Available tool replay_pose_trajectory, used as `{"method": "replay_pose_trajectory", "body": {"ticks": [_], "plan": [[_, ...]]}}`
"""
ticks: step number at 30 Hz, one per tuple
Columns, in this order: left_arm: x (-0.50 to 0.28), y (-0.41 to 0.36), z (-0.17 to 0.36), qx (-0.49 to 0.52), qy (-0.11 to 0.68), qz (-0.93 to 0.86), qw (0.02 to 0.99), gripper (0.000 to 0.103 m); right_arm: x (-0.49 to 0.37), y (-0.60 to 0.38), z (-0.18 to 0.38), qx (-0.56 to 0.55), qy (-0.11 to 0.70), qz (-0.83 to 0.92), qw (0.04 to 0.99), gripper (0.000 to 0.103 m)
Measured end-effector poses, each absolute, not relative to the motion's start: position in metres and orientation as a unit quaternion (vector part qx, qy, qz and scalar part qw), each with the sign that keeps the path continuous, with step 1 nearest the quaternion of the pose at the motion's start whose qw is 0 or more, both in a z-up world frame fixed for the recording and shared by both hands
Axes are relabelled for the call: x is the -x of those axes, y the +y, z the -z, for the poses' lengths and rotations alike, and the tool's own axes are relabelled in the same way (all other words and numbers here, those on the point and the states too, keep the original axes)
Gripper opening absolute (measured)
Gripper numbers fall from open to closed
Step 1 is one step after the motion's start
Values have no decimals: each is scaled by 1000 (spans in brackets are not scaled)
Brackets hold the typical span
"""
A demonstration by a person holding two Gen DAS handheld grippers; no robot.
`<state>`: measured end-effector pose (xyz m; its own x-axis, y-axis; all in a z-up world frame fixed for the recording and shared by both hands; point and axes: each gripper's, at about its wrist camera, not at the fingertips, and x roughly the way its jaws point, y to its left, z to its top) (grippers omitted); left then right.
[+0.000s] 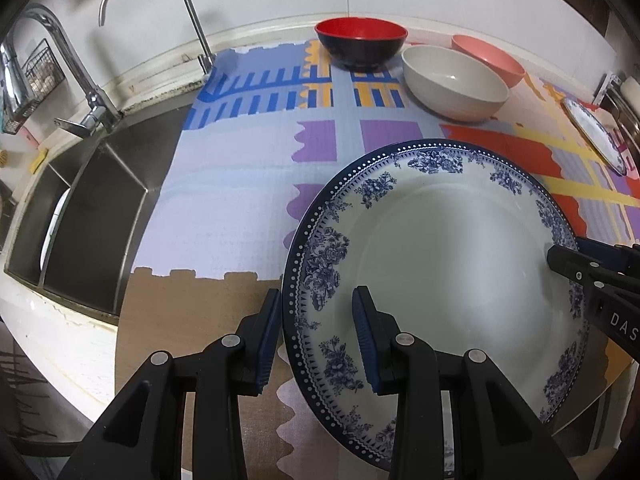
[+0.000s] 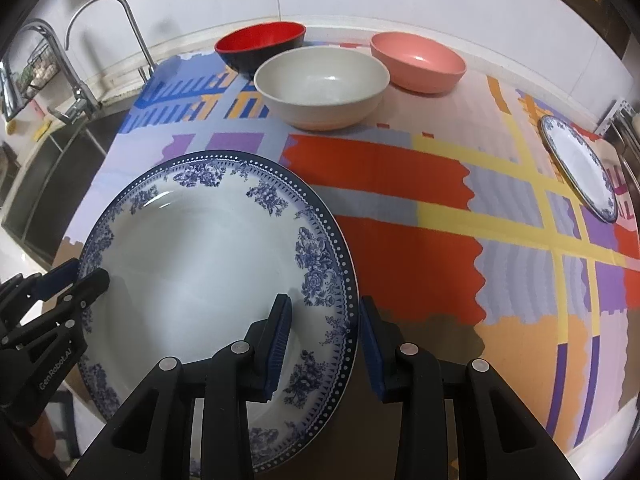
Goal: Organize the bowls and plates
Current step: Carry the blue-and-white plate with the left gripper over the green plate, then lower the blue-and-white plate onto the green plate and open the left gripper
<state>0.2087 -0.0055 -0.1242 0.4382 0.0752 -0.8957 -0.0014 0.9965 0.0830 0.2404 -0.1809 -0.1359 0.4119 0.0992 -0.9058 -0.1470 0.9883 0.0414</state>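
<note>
Large plate: a blue-and-white floral plate point(image 1: 436, 280) sits at the near edge of a patterned mat point(image 1: 224, 208), held from 2 opposite sides.
Left gripper: the left gripper point(image 1: 318, 340) straddles the plate's left rim, 1 finger above and 1 outside; whether the pads press the rim is unclear.
Right gripper: the right gripper point(image 2: 324, 344) straddles the right rim the same way, grip equally uncertain.
Hidden: the plate's near edge is cut off behind the gripper bodies in both views.
Bowls: red-and-black bowl point(image 2: 260, 46), cream bowl point(image 2: 322, 88) and pink bowl point(image 2: 418, 62) sit at the back.
Second plate: a smaller blue-rimmed plate point(image 2: 580, 168) lies far right, squeezed thin in the left view.
Left view only: a steel sink point(image 1: 92, 216) with 2 faucets point(image 1: 176, 12).
</note>
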Motion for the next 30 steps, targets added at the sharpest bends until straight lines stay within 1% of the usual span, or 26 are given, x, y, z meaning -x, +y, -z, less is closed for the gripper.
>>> {"method": "replay_pose_trajectory", "body": {"ticks": [10, 24, 27, 29, 30], "plan": [[-213, -5, 134, -34, 544, -21, 838, 36, -242, -179, 148, 26, 554, -70, 829, 35], [-214, -7, 135, -38, 546, -22, 837, 36, -244, -179, 153, 21, 564, -72, 822, 36], [-214, -7, 135, -37, 544, -23, 838, 41, -245, -180, 153, 21, 565, -74, 821, 37], [-213, -8, 133, -39, 539, -27, 841, 49, -246, -180, 153, 22, 566, -75, 821, 37], [-212, -8, 131, -39, 536, -28, 843, 52, -246, -180, 153, 22, 565, -76, 821, 37]]}}
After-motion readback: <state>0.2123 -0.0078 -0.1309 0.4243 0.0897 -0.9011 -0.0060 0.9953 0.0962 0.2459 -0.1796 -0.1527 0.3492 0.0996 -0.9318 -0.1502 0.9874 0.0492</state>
